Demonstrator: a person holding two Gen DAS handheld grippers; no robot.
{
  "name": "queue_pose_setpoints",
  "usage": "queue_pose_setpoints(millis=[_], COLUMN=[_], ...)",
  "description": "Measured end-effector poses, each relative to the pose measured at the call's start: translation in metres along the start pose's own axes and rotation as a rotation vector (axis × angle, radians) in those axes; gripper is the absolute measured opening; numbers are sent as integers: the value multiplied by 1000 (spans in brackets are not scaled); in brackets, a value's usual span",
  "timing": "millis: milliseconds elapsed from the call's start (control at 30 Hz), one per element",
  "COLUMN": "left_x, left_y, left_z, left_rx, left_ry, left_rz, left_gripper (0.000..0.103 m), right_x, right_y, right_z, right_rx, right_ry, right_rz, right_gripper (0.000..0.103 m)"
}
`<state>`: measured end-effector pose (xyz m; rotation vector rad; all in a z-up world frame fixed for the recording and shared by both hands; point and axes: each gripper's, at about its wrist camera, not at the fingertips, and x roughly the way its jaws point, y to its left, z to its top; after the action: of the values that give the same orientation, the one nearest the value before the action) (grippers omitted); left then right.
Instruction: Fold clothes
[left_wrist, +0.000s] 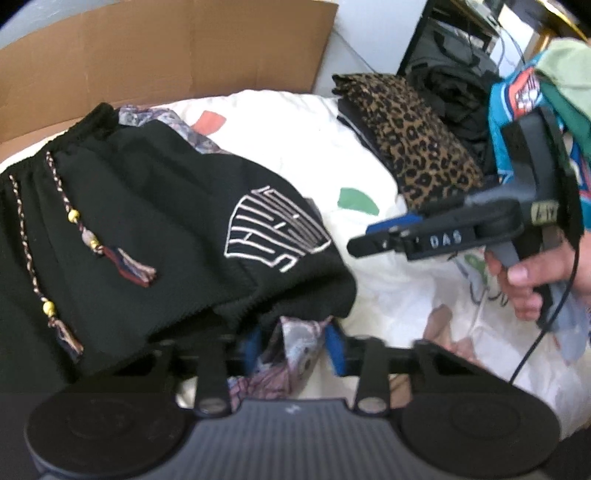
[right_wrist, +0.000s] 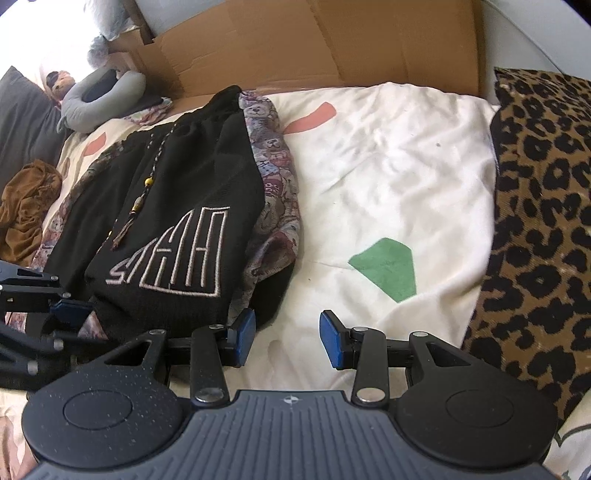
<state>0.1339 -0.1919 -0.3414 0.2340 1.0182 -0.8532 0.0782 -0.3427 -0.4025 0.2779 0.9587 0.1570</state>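
Black shorts (left_wrist: 147, 221) with a braided drawstring and a stitched white logo lie folded on a teddy-bear patterned garment (left_wrist: 291, 354) on the bed. My left gripper (left_wrist: 292, 345) is open at the near edge of this stack. Patterned cloth hangs loosely between its blue pads, under the shorts' hem. A hand holds my right gripper (left_wrist: 369, 236) to the right of the stack. In the right wrist view, the right gripper (right_wrist: 288, 339) is open over the white bedspread (right_wrist: 388, 166). Its left pad sits beside the shorts (right_wrist: 177, 206) and the patterned garment (right_wrist: 273, 177). The left gripper (right_wrist: 70, 310) shows at the left edge.
A folded leopard-print garment (right_wrist: 535, 221) lies at the right, with dark clothes (left_wrist: 454, 92) and a teal garment (left_wrist: 517, 92) behind it. Cardboard (right_wrist: 295, 44) lines the far side of the bed. A grey neck pillow (right_wrist: 99, 96) and brown cloth (right_wrist: 26, 206) lie far left.
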Motion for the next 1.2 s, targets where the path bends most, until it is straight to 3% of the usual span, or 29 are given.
queue_pose_setpoints(millis=[200,433,767,967,1200], left_x=[-16,-37,-43,-47,-47], left_y=[6,35,77,90,96], left_z=[11,26,28,25,20], left_rx=[-55,-224,-406,-479,-549], left_ry=[-61,-158,-187,-194,-170], left_rz=[-13,-17,-13,-70,-198], left_gripper=[6,5,5,5,5], right_x=[-3,-6,-5,-11,-6], right_y=[-1,3,29,52,66], right_z=[-2,-2,7,23,31], right_rx=[7,-4,-46,-82,-110], right_ry=[-6,-4,-18,-60,-79], right_rz=[3,13,69,149,158], right_gripper=[46,46,46,46,46])
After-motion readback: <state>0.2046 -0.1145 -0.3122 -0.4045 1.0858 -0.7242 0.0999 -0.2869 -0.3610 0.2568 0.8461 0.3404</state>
